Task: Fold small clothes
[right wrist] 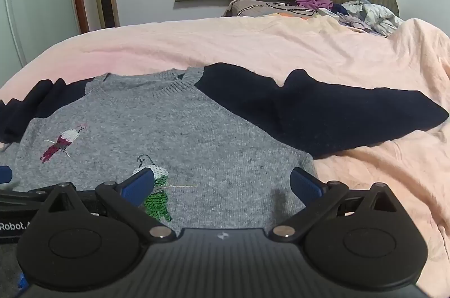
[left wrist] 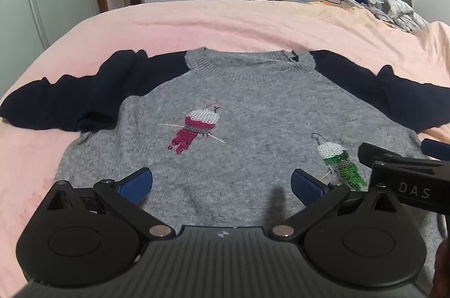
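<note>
nothing folded yet: grey knit sweater with navy sleeves (left wrist: pixel 253 106) spread flat on pink bed (left wrist: pixel 197 22), left hand-held gripper (left wrist: pixel 222 185) and right hand-held gripper (right wrist: pixel 222 185) both wide, empty.

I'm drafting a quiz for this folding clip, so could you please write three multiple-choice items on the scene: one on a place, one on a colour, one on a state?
1. Where does the sweater lie?
A. on the pink blanket
B. on a chair
C. on the floor

2. What colour are the sleeves?
A. red
B. white
C. dark navy

3. How do the left tongs and right tongs stand?
A. both shut on cloth
B. both open, holding nothing
C. one open, one shut

Answers: 1 A, the sweater is spread flat on the blanket; 2 C, both sleeves look dark navy beside the grey body; 3 B, each view shows its blue pads wide apart with nothing between them.
</note>
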### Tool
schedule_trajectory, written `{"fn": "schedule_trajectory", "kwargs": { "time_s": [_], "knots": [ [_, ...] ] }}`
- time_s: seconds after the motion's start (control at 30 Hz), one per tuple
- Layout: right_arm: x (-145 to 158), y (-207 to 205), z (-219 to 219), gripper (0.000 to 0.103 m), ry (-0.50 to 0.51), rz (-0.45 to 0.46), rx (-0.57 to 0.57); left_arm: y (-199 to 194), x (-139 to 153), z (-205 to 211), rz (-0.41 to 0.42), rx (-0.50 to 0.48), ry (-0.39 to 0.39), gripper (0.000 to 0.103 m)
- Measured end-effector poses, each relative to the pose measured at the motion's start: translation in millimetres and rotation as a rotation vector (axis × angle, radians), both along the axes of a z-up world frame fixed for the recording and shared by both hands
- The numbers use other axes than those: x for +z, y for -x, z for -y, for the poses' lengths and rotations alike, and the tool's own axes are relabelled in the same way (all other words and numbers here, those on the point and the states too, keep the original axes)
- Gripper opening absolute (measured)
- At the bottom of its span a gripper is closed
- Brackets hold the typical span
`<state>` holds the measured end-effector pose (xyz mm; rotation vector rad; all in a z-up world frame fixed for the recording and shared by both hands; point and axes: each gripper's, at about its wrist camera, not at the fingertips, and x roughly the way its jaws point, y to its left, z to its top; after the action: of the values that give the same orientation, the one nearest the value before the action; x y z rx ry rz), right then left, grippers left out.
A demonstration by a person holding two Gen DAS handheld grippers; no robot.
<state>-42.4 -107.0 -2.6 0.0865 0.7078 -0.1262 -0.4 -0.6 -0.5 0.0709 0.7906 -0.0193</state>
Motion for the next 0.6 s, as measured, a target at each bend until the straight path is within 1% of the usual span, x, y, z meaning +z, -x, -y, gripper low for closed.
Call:
{"fn": "schedule_trajectory", "kwargs": {
  "time_s": [0.1,0.17,0.2,0.23,0.4,0.5,0.6],
  "knots": [
    [0.5,-2.9,-0.6,0.103,0.010,-0.008,-0.002,2.1,-0.4,0.7,0.009,-0.010,-0.007,0.103],
    [1.1,-4.5,-1.4,0.103,0.004,-0.010,-0.003,0.7,-4.9,-4.8,-0.003,-0.002,0.008,0.103],
    [-2.2,-2.0,1.1,0.103,0.002,-0.009,-0.005,-3.0,-3.9,-2.0,-0.016,0.007,0.000,0.103],
    [-7.3,-1.7,5.0,0.103,0.001,-0.008,-0.009,-5.6,-4.0,-3.4,-0.023,0.013,0.009,0.103],
    [-8.4,-2.9,4.5,0.103,-0.007,-0.017,-0.017,-5.6,-7.4,-6.3,-0.021,0.021,0.026,0.103],
    [-7.9,-4.4,4.4,0.103,-0.010,-0.020,-0.030,-6.4,-9.3,-4.5,-0.023,0.024,0.011,0.103],
    [-9.2,-4.1,5.4,0.103,-0.011,-0.020,-0.034,-6.4,-10.2,-4.2,-0.026,0.027,0.018,0.103]
  ]
}}
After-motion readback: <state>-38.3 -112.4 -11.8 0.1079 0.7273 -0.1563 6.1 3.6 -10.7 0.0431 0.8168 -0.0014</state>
